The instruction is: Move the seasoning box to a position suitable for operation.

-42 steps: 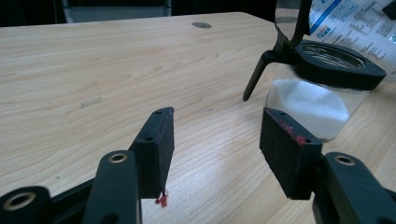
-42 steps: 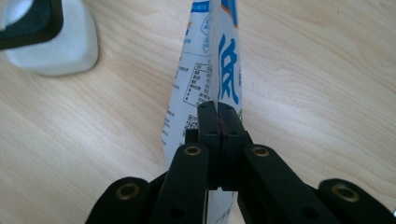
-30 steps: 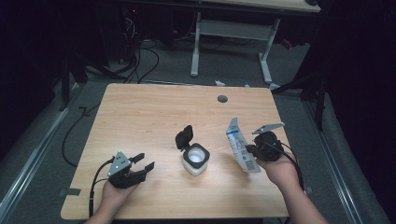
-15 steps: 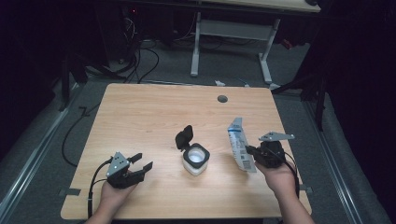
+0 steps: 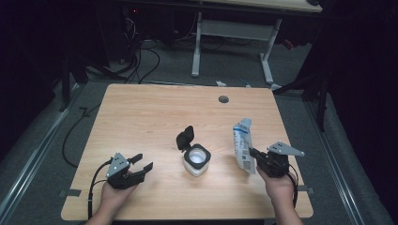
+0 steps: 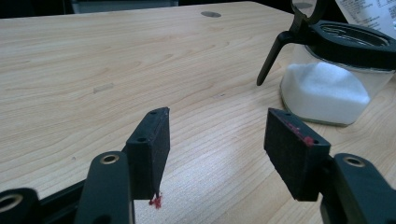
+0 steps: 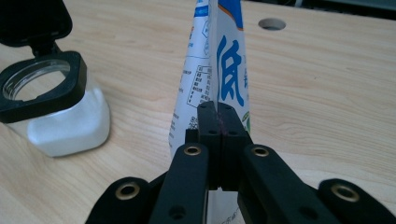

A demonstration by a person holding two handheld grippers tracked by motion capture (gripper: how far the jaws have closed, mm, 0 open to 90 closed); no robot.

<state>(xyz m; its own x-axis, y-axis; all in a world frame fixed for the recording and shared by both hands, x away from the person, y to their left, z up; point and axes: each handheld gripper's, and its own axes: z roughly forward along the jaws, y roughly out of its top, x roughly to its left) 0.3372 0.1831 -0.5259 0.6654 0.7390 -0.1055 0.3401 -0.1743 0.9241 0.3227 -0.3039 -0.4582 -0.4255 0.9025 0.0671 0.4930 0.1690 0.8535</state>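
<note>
High view: right hand-held gripper (image 5: 254, 153) pinches the bag (image 5: 243, 143) right of the jar (image 5: 196, 160); left hand-held gripper (image 5: 143, 163) gapes empty on the tabletop (image 5: 155, 110).

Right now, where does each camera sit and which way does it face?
High view: above the near table edge, looking forward and down; forearms, left tool and right tool show.
Left gripper view: on the left tool, facing the open jar; open jaws.
Right gripper view: on the right tool, facing its clamped pouch.
All share the jar.
</note>
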